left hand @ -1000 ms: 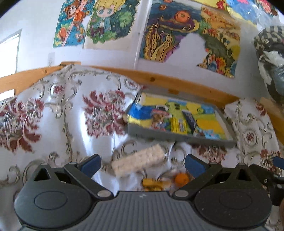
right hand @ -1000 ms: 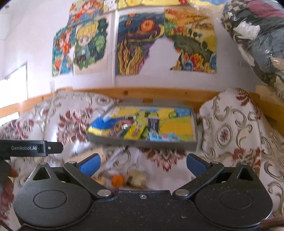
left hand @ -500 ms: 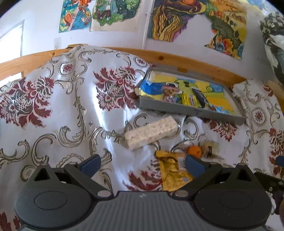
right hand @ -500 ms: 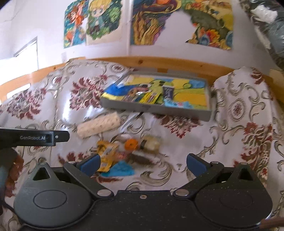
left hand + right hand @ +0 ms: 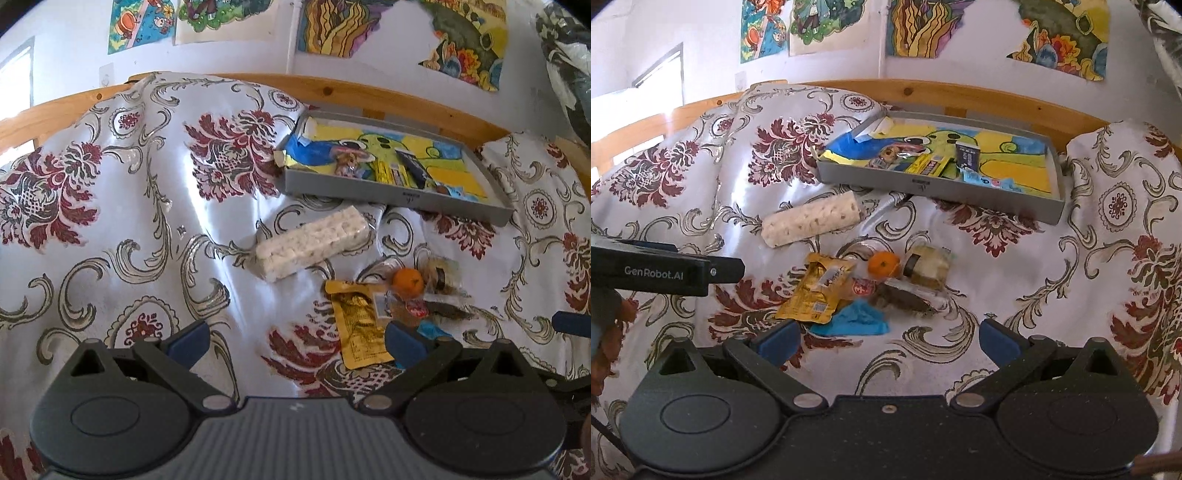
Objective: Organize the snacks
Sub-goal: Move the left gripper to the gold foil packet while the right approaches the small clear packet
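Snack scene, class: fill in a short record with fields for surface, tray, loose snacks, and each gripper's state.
surface: floral cloth
tray: grey tray, far side, several packets inside
loose snacks: white wrapped roll, gold pouch, orange fruit, blue wrapper, clustered before the tray
left gripper: open, empty
right gripper: open, empty

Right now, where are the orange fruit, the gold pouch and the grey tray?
orange fruit (image 5: 884, 263), right wrist view, middle of its peel.
gold pouch (image 5: 812, 295), right wrist view, centre of its front face.
grey tray (image 5: 934, 187), right wrist view, near wall.
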